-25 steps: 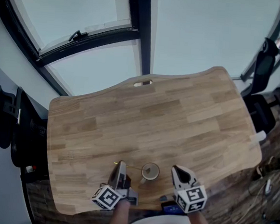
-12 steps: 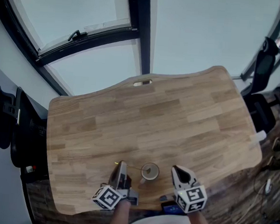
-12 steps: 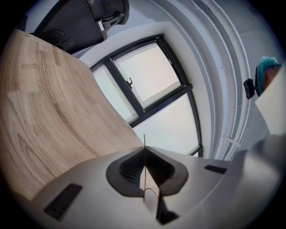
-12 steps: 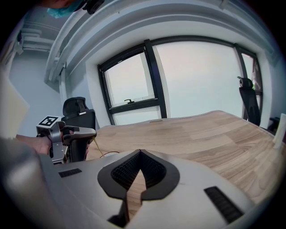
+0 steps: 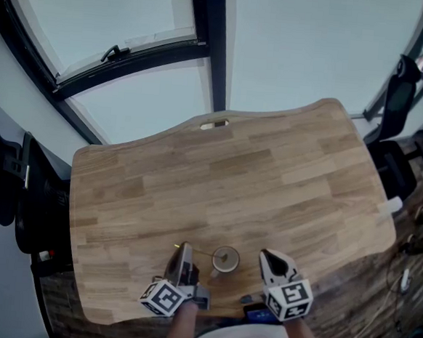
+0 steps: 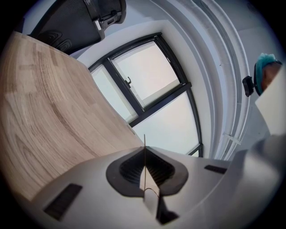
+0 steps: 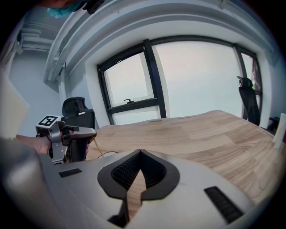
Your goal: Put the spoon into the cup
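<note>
A pale wooden bench [image 5: 269, 176] with a wavy outline is seen from above. Almost all of it is bare, with open room from the middle to the far edge, where a small cable slot [image 5: 215, 125] sits. Close to the near edge stands a small round cup [image 5: 225, 259], between the two grippers. The left gripper [image 5: 183, 248] is just left of the cup. Its jaws are closed on the thin, yellowish handle of the spoon [image 5: 199, 252], which runs from the jaw tips across to the cup's mouth. Whether the spoon touches the cup cannot be told. The right gripper [image 5: 267, 256] is just right of the cup and clear of it. Its jaws are closed with nothing between them, and only bench wood shows past them. Beyond the far edge is a large window [image 5: 136, 20] with black frames. A black office chair [image 5: 7, 178] stands off the left edge and another chair [image 5: 400, 92] off the right corner, on a dark plank floor [image 5: 376, 301].
</note>
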